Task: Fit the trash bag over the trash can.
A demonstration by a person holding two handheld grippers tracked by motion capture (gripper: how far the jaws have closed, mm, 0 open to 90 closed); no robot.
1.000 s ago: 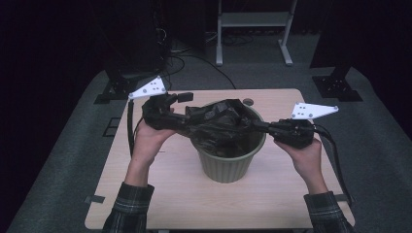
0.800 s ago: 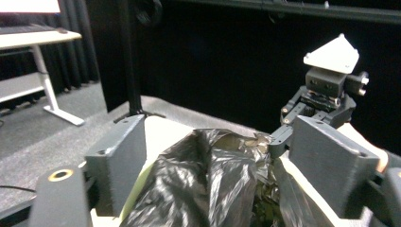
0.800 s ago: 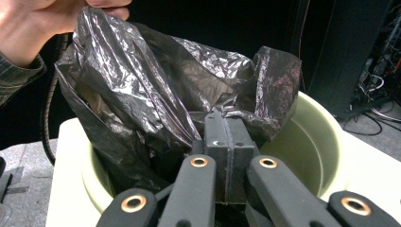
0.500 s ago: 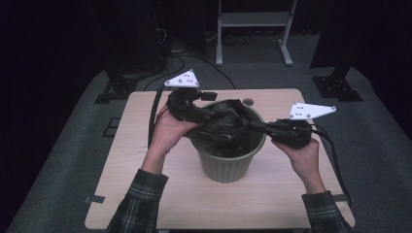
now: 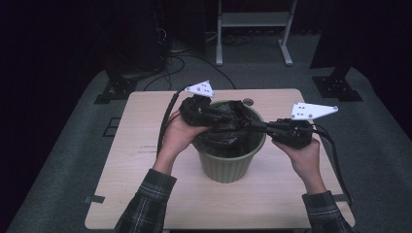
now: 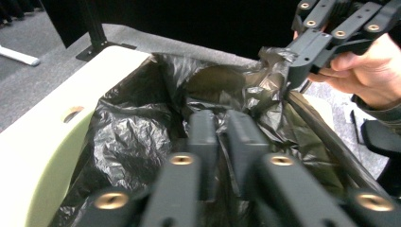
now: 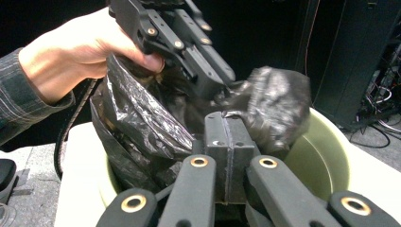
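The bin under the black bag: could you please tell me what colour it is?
The bin is pale olive green, shown best in the high view.

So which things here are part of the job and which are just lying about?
In the job: black bin bag; green bin; left gripper, its jaws just closed on the bag; right gripper, shut on the bag.

Lying about: white stand; floor cables.

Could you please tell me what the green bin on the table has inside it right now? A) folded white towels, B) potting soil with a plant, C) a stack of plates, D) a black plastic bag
D: crumpled black plastic bag sits in the green bin, with both tools at its edge.
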